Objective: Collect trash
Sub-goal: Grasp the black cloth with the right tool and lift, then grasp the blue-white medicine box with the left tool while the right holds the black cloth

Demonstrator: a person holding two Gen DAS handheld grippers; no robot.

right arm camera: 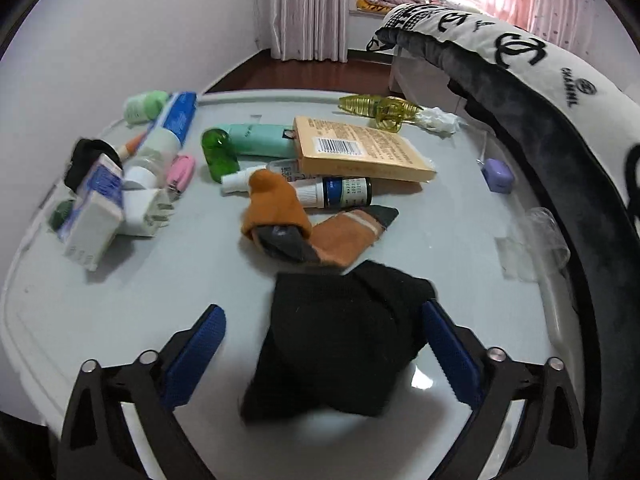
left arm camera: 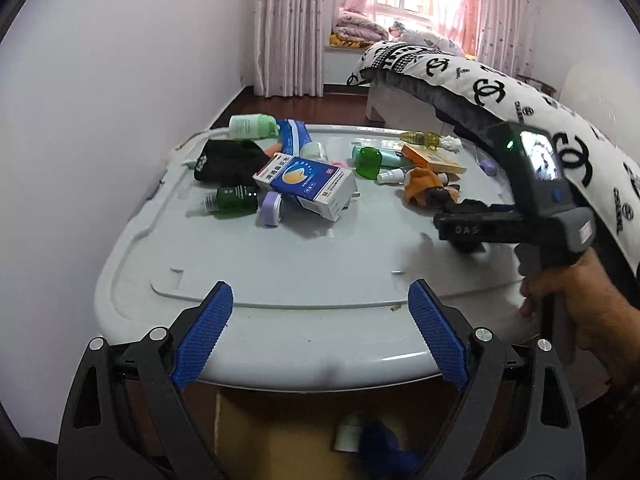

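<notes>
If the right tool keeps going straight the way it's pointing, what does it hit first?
Most likely the black cloth, which already lies between the open right tool's fingers. Beyond it sits the orange sock. Depth is hard to judge in this fisheye view.

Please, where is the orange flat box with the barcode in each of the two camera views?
Left wrist view: the orange flat box lies far right of centre on the grey lid, behind the orange sock.
Right wrist view: orange flat box sits upper centre, barcode up.
Shared landmark: the green bottle to its left.
</notes>
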